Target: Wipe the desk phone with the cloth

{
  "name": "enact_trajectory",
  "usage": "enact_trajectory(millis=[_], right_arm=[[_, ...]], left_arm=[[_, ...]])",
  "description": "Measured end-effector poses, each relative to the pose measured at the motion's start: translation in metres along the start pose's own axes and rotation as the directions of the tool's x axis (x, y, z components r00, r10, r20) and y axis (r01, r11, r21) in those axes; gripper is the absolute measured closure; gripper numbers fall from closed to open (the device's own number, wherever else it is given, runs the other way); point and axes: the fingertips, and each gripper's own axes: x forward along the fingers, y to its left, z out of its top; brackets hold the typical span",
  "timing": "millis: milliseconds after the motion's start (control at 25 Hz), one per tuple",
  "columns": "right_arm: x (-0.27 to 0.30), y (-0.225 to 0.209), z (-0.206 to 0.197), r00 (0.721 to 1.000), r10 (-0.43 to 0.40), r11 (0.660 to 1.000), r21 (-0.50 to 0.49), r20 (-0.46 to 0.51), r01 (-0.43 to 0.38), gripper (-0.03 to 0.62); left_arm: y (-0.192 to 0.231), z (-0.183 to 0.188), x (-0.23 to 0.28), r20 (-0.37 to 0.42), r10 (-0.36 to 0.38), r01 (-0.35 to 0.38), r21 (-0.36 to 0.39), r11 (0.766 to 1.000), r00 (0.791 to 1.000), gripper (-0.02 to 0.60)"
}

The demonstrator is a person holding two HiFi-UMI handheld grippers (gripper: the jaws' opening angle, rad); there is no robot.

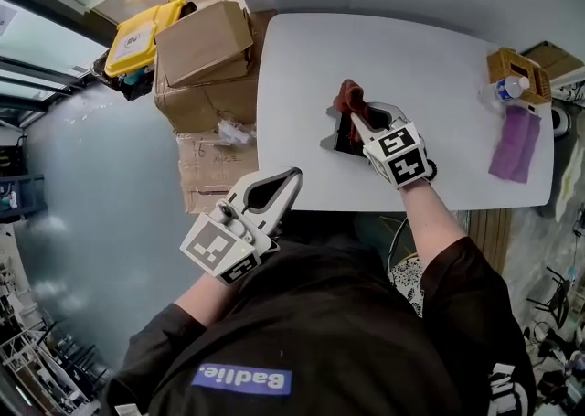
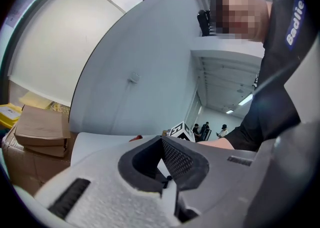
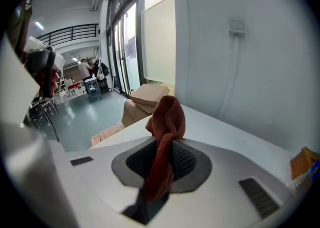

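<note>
The right tool (image 1: 358,122) is closed tight on a red cloth (image 1: 351,97). The cloth stands up past the tips of the tool and its other end hangs back between the jaws. The tool is over the desk phone (image 1: 336,138), which lies near the middle of the white desk (image 1: 430,67), a little toward the 6 o'clock edge. The left tool (image 1: 291,176) is at 7 o'clock from the phone, off the desk edge, with its jaws together and nothing between them. Cardboard boxes (image 1: 203,48) stand at 9 o'clock of the desk. A purple cloth (image 1: 515,144) lies at its 3 o'clock end.
</note>
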Motion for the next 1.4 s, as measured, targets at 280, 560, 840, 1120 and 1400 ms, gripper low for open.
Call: enact_trajectory(millis=[280, 560, 840, 1120, 1400], right_arm=[[0.023, 0.004, -0.029, 0.991, 0.127, 0.992, 0.003, 0.039, -0.127, 0.525], [0.012, -0.015, -0.055, 0.982, 0.173, 0.985, -0.014, 0.078, -0.172, 0.525], [-0.001, -0.038, -0.102, 0.988, 0.151, 0.988, 0.032, 0.035, -0.152, 0.525], [-0.02, -0.06, -0.145, 0.998, 0.068, 0.996, 0.066, -0.006, -0.068, 0.525], [-0.042, -0.073, -0.19, 0.988, -0.075, 0.983, 0.156, -0.132, 0.096, 0.525]], left_arm=[[-0.01, -0.012, 0.024, -0.025, 0.13, -0.131, -0.031, 0.991, 0.991, 0.572], [-0.039, -0.022, 0.067, -0.046, 0.14, -0.142, -0.041, 0.989, 0.989, 0.572], [-0.059, -0.021, 0.087, -0.08, 0.115, -0.117, -0.027, 0.993, 0.99, 0.572], [-0.069, -0.029, 0.094, -0.082, 0.07, -0.07, 0.0, 0.998, 0.994, 0.572], [-0.074, -0.031, 0.065, -0.037, -0.002, 0.003, 0.021, 1.0, 0.999, 0.572]])
